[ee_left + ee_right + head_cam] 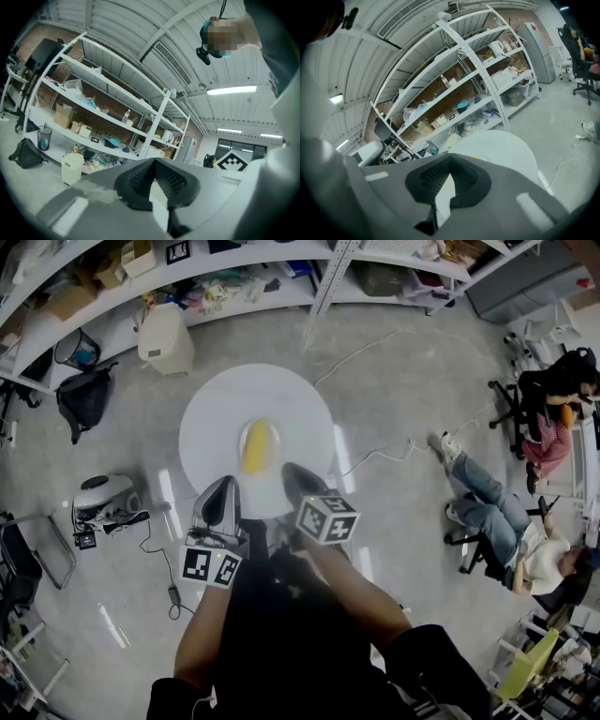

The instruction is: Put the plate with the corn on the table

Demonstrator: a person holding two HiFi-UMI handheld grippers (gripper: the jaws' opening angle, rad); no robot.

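The plate [158, 200] with the corn [258, 446] was right over the round white table [216, 399], on the side of the table nearest the person. The corn lay a little nearer the person than the middle of the table.

The left gripper [221, 491] was clamped tight on the plate's thin white edge. The right gripper [298, 480] was clamped on that edge too, just beside it. Both sat at the table's near edge.

The plate was white and the table was white, so it was hard to tell if the plate was touching the table top or hanging just above it.

So most of the job looked done, because the plate had reached the table. What was left, I think, was to make sure the plate sat flat on the table, then let go with both grippers and pull them away from the table.
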